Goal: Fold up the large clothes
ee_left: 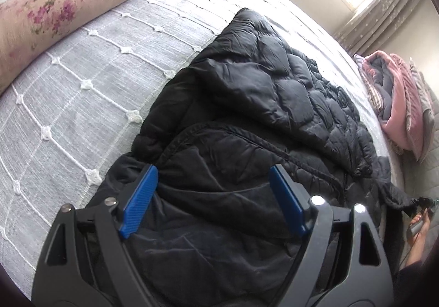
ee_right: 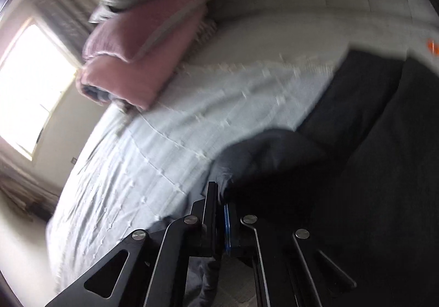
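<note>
A black quilted puffer jacket (ee_left: 260, 92) lies spread on the grey-white bedspread (ee_left: 90, 68). My left gripper (ee_left: 212, 172) is open, its blue pads (ee_left: 140, 197) wide apart just above the jacket's near part, holding nothing. In the right wrist view, which is blurred, my right gripper (ee_right: 222, 197) is shut on an edge of the jacket (ee_right: 356, 169), and a grey-looking fold (ee_right: 255, 153) rises from the jaws. The other gripper shows at the lower right of the left wrist view (ee_left: 422, 205), at the jacket's edge.
A floral pillow (ee_left: 55, 10) lies at the far left of the bed. A folded pink and grey blanket pile (ee_left: 397, 98) sits at the bed's right end, also in the right wrist view (ee_right: 142, 40). A curtained window (ee_right: 30, 81) is behind it.
</note>
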A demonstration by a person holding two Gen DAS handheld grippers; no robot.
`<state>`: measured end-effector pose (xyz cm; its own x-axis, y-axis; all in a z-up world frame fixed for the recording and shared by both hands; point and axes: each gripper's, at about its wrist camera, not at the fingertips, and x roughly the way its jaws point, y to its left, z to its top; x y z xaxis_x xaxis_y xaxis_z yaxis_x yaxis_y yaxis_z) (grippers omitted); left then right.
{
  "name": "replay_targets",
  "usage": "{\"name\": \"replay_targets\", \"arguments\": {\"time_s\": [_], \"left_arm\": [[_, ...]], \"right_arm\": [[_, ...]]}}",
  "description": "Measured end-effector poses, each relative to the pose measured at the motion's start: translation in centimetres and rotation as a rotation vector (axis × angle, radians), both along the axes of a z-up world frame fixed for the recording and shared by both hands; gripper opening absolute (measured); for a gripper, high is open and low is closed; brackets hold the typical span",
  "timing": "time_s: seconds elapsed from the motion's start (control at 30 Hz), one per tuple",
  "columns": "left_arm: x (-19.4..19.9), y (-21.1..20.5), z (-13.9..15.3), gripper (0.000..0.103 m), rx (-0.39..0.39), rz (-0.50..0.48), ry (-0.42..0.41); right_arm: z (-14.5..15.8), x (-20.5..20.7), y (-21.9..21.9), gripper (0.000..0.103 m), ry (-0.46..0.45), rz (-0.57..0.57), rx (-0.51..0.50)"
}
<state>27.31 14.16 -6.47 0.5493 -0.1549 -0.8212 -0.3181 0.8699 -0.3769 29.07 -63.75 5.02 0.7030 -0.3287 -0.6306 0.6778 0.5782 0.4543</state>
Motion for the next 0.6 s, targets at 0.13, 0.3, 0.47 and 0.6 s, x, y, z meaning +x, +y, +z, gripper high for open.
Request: {"name": "replay_targets", "arguments": {"time_s": [0.13,0.3,0.47,0.6], "left_arm": [[-0.2,0.5,0.4,0.084,-0.023,0.019,-0.009],[0.0,1.4,0.5,0.084,-0.026,0.046,-0.013],[-0.1,2.7,1.1,0.084,-0.086,0.062,-0.036],[-0.4,3.6,1.5,0.084,-0.092,0.080,-0.046]], "right_arm": [[2.4,-1.8,1.9,0.004,0.043,-0.016,-0.124],[3.0,-1.8,2.8,0.004,0.110,-0.050,-0.130],[10.4,-0.8,12.1,0.004,-0.083,0.154,-0.300],[14.1,-0.2,24.6,0.004,-0.248,0.453,-0.438]]}}
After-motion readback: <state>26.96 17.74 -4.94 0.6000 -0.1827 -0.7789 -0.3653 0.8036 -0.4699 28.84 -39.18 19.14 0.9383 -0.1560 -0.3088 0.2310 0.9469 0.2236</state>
